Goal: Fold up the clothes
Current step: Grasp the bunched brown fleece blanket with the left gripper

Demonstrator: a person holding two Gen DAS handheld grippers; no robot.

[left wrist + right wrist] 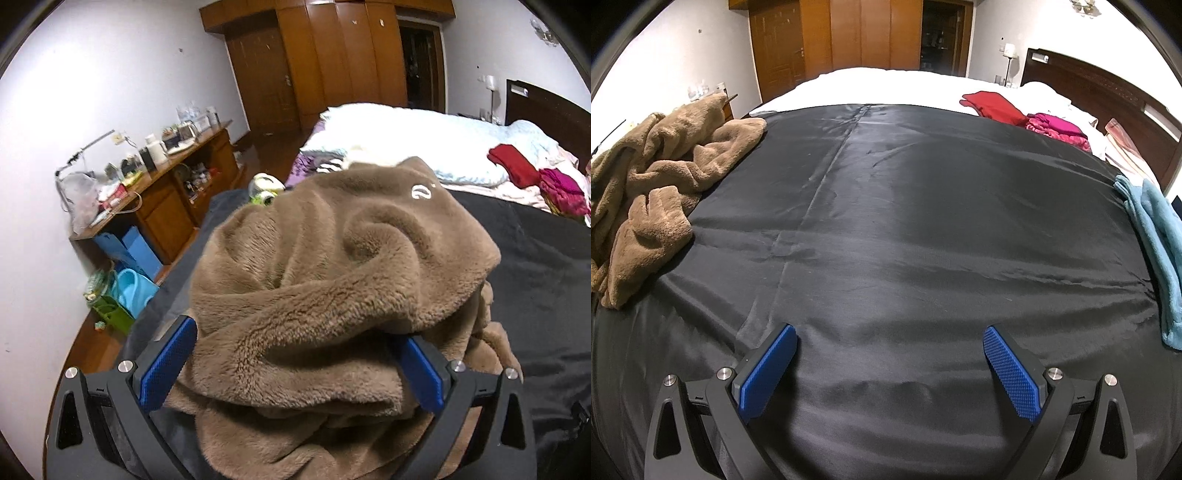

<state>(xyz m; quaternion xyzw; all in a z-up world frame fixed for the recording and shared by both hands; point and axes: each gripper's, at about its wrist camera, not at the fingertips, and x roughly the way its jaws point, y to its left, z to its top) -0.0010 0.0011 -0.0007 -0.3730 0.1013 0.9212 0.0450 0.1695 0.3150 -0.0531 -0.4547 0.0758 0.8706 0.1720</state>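
Here: left claw [295, 354] spread wide around brown fleece [332, 258]; right claw [890, 365] released over bare black sheet [923, 221].

Brown garment [332, 266]: thick, fuzzy fleece. Black sheet [905, 221]: smooth cloth with a satin sheen. Gripper pads [1012, 373]: blue, knurled. Wardrobe [332, 55]: glossy wood.

Right gripper [890, 363] gapes over black sheet [905, 221], brown fleece [665, 166] beside.
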